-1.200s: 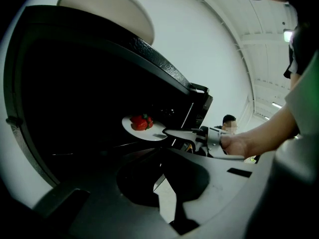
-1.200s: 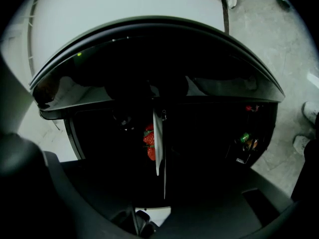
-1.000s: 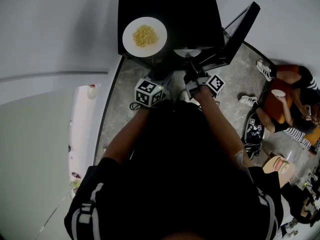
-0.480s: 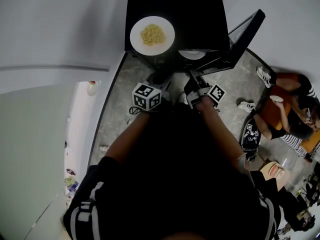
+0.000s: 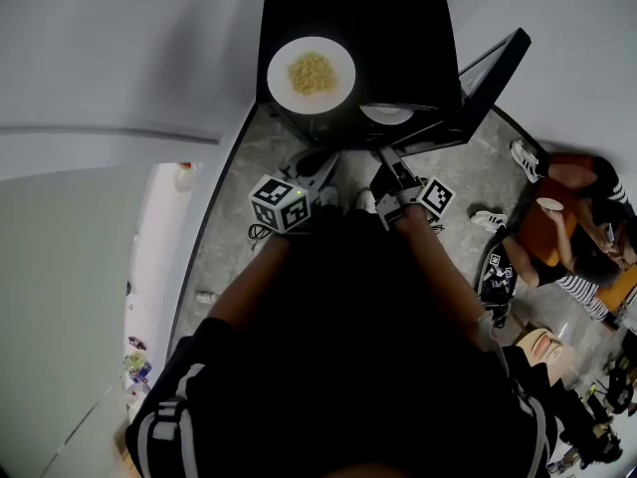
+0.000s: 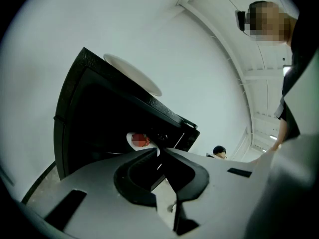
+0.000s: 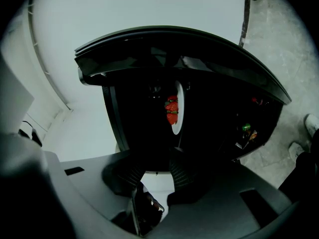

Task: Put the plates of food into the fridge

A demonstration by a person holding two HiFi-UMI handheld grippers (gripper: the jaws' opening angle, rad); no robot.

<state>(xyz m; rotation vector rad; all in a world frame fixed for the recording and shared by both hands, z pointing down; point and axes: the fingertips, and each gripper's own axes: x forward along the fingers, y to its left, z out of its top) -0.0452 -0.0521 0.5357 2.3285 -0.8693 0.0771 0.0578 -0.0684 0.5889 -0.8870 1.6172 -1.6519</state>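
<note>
Head view: we stand between plates, the strawberry plate (image 7: 179,119) inside the open fridge (image 5: 398,28), the top plate (image 5: 312,72) on its roof at twelve o'clock, so we judge our closed, empty left gripper (image 5: 320,159) or gaping, empty right gripper (image 5: 390,165) must rise to it next.

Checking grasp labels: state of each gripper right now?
Left gripper: jaws shut, holding nothing.
Right gripper: jaws open, nothing between them.

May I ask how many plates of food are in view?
2: a yellow-food plate on top of the fridge, a red-food plate inside it. Others may be hidden.
</note>
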